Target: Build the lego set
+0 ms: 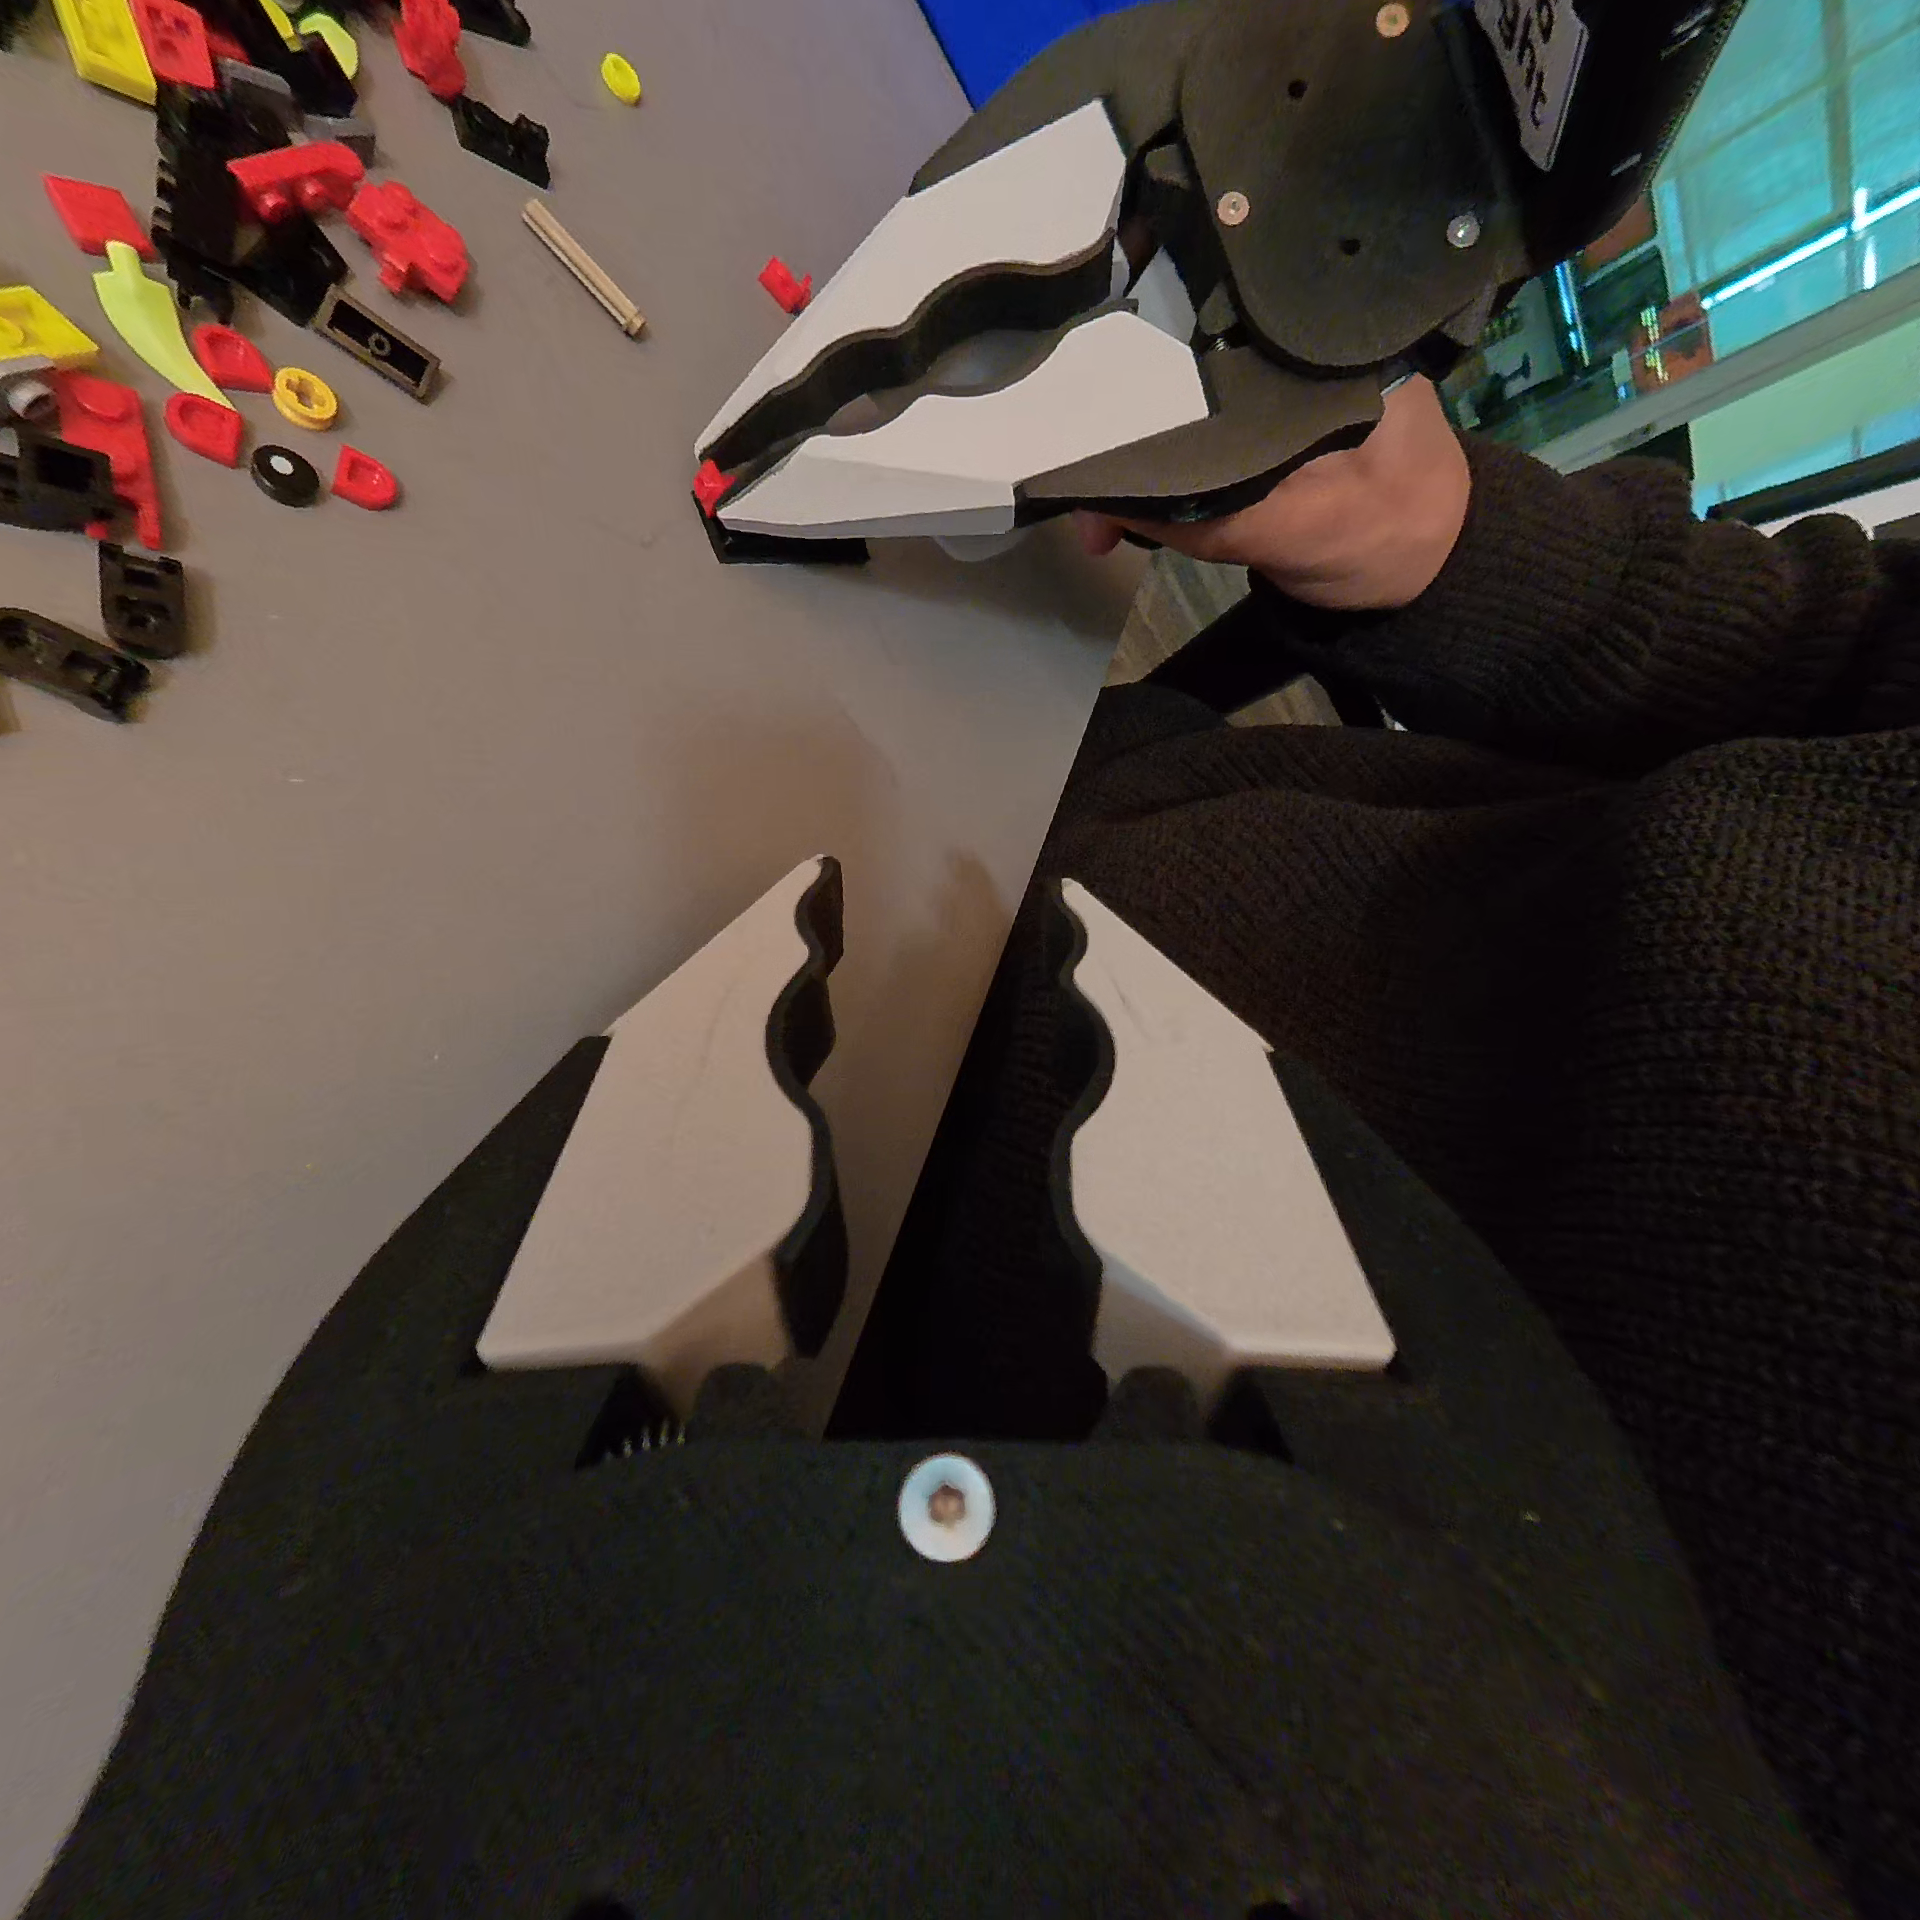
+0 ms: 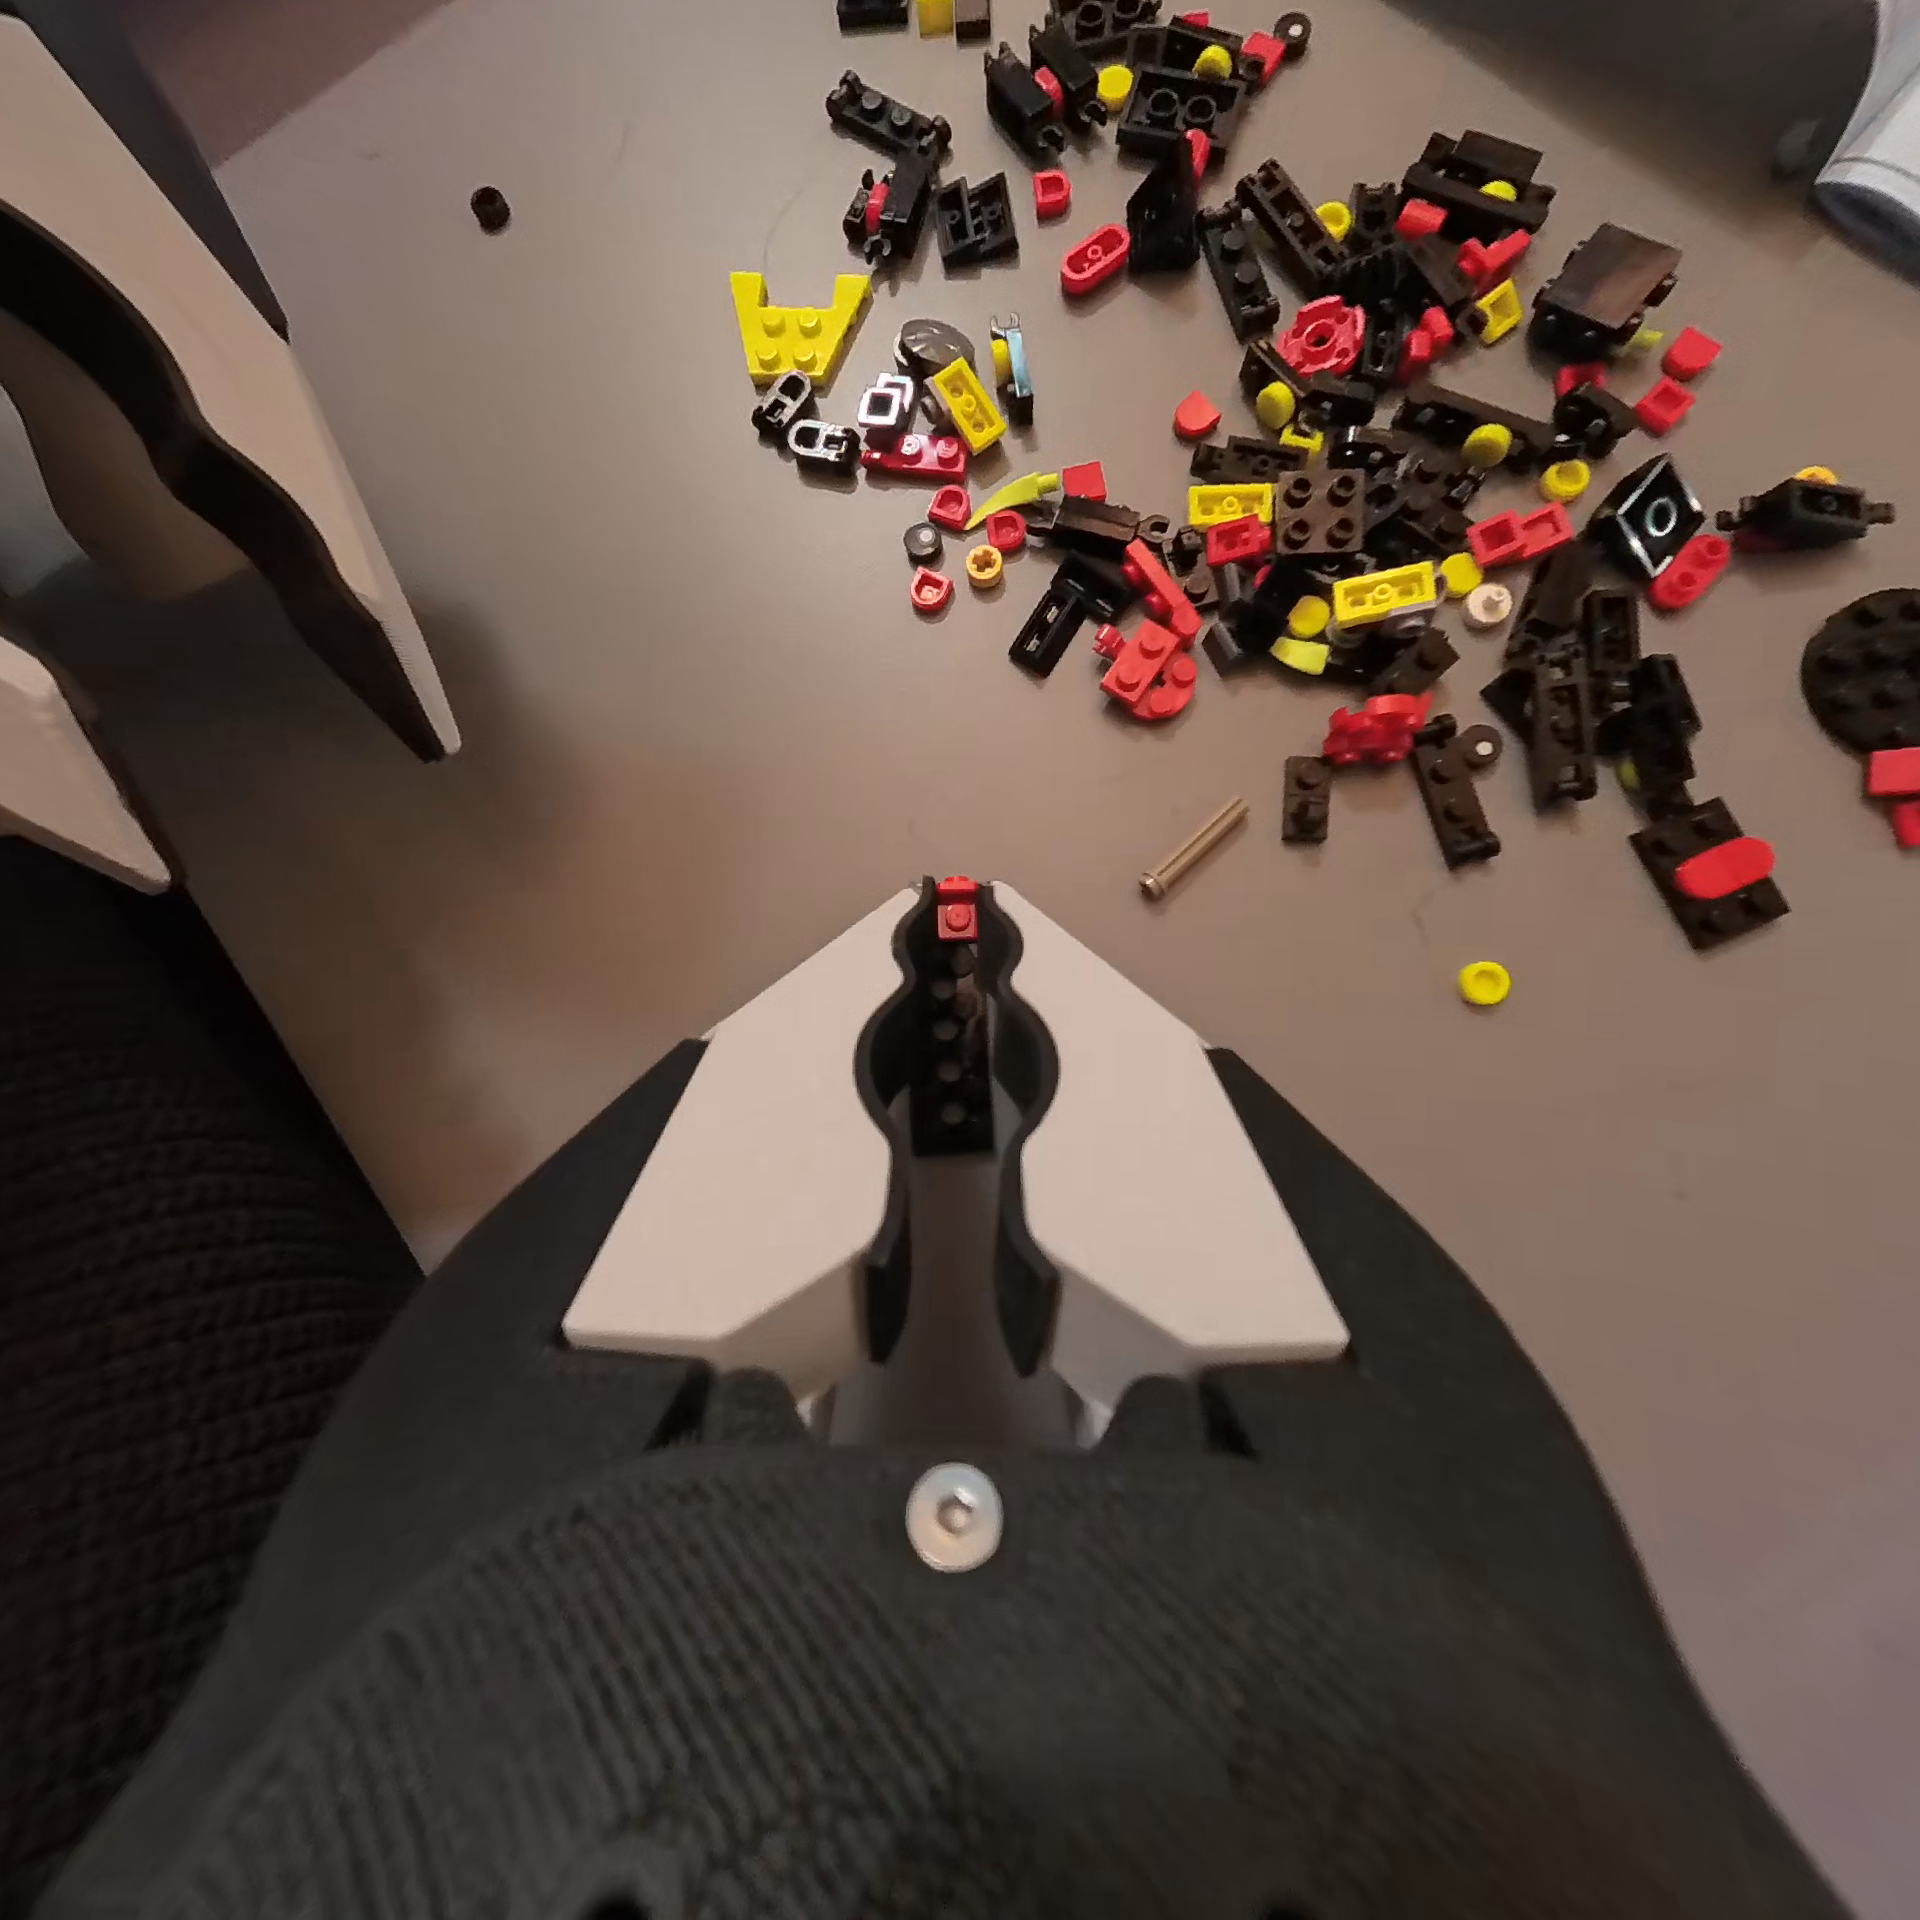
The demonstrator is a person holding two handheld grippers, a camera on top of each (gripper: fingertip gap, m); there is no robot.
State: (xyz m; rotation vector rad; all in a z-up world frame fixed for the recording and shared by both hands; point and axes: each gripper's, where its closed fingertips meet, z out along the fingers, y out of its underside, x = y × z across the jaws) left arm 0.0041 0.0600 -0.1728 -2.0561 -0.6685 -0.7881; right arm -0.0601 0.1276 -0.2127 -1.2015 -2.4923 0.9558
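The right tool (image 2: 958,896) pinches a small red brick (image 2: 956,918) at its tips, directly over the far end of a long black plate (image 2: 951,1049) lying lengthwise beneath its fingers on the surface (image 2: 623,727). The left tool (image 1: 940,883), spread and empty, hangs at the surface's edge beside the plate.

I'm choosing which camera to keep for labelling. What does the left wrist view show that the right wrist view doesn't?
Only the left wrist view: the whole right gripper from outside, the hand holding it, the dark knitted sleeve, the table edge and windows behind; also the left gripper with jaws open and empty.

Only the right wrist view: the studded top of the long black plate running between the right jaws, a black round plate, and most of the loose pile.

Both: the red piece pinched at the right tips, the tan axle, the grey table.
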